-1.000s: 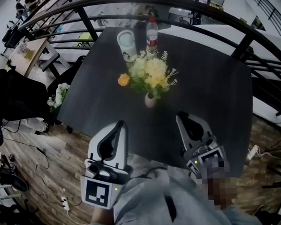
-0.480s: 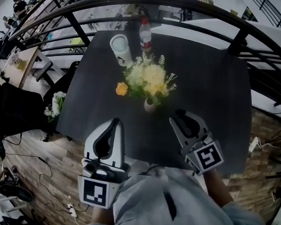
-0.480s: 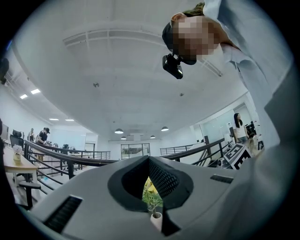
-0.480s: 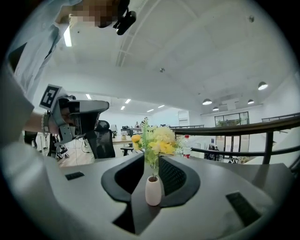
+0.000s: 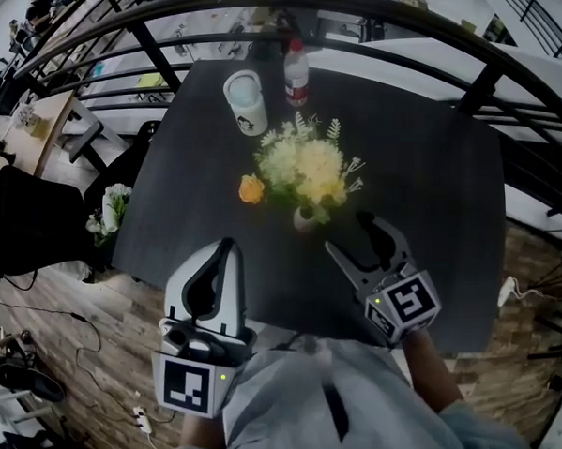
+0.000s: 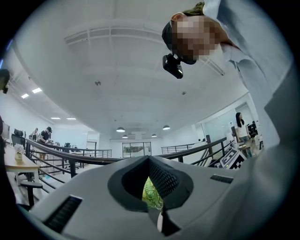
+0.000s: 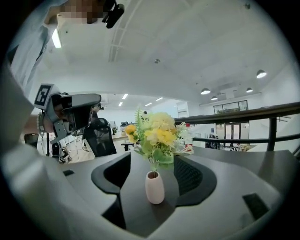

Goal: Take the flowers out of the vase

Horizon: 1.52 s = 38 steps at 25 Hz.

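**Entry: two tools, one posy vase – flowers not yet lifted**

1. Left tool (image 5: 224,248). Nearest to me, over the near edge of the desk (image 5: 429,183). Its jaws are clenched on nothing; through the small slot they leave I glimpse only distant green foliage. I judge it parked in reserve, perhaps to steady the vase later.

2. Right tool (image 5: 345,231). A little further in, aimed at the vase. Its jaws have just been opening and now stand released and wide. Its own view frames the vase between them, but no pad touches it. The head view shows the vase just ahead of the tips. I read the wide spread as preparation to take the stems or the neck.

3. Vase (image 7: 154,187). Small, pale and egg-shaped, upright on the dark desk, near the middle.

4. Flowers (image 7: 157,133). All remain in the vase: a cream and yellow bunch with fern sprigs, and an orange bloom (image 5: 251,188) leaning out to one side. The top-heavy bunch over a small base suggests the vase could tip on a careless pull.

5. White cup (image 5: 244,101) and plastic bottle (image 5: 297,72). Beyond the bunch, towards the far edge, well clear of the approach.

6. Black railing (image 5: 483,88). Behind the desk.
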Available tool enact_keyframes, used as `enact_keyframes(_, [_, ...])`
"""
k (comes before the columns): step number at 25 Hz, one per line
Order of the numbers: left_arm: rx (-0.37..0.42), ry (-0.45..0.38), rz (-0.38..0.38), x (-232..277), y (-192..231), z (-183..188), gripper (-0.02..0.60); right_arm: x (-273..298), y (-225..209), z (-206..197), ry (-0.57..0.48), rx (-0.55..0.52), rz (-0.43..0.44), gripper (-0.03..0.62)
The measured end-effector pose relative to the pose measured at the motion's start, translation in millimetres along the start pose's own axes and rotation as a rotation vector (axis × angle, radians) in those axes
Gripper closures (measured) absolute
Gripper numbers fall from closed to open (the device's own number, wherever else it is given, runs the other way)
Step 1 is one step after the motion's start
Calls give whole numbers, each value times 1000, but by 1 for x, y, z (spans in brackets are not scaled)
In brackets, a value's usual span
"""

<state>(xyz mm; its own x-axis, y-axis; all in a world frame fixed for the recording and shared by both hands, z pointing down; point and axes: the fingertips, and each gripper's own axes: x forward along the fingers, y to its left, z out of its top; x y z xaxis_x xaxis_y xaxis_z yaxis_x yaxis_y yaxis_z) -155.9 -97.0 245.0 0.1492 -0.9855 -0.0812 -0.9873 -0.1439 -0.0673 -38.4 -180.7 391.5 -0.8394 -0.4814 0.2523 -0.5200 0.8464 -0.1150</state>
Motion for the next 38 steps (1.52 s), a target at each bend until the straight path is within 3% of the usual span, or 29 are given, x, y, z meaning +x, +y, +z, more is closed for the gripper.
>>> enact_keyframes(6, [2, 12, 17, -1, 12, -4, 583, 23, -6, -12, 21, 65, 9, 256])
enact_keyframes(13, [4, 26, 29, -2, 21, -7, 583, 44, -7, -26, 57, 102, 31, 235])
enact_keyframes(38, [6, 59, 61, 2, 25, -17, 583, 82, -12, -42, 53, 125, 118, 233])
